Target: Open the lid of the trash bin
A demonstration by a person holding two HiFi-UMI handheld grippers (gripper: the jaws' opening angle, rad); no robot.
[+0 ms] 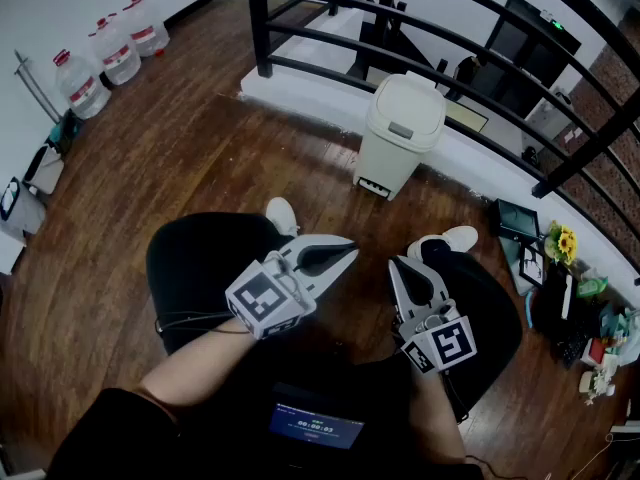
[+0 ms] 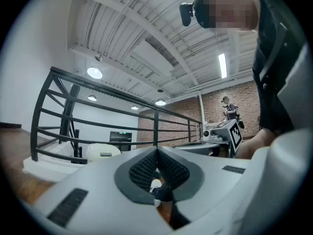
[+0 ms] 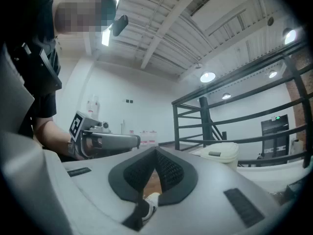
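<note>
A cream trash bin (image 1: 402, 133) with its push lid down stands on the wooden floor against the white ledge, ahead of the person's feet. It also shows small in the left gripper view as the bin (image 2: 103, 152) and in the right gripper view as the bin (image 3: 217, 154). My left gripper (image 1: 351, 249) is held over the left knee, jaws together, nothing between them. My right gripper (image 1: 394, 264) hovers over the right knee, likewise shut and empty. Both are well short of the bin. Their tips meet at the left gripper (image 2: 156, 152) and the right gripper (image 3: 156, 153).
A black metal railing (image 1: 330, 33) runs behind the bin on a white ledge (image 1: 300, 93). Large water bottles (image 1: 112, 53) stand at the far left wall. Small clutter and flowers (image 1: 565, 243) lie at the right. The person's white shoes (image 1: 283, 215) rest on the floor.
</note>
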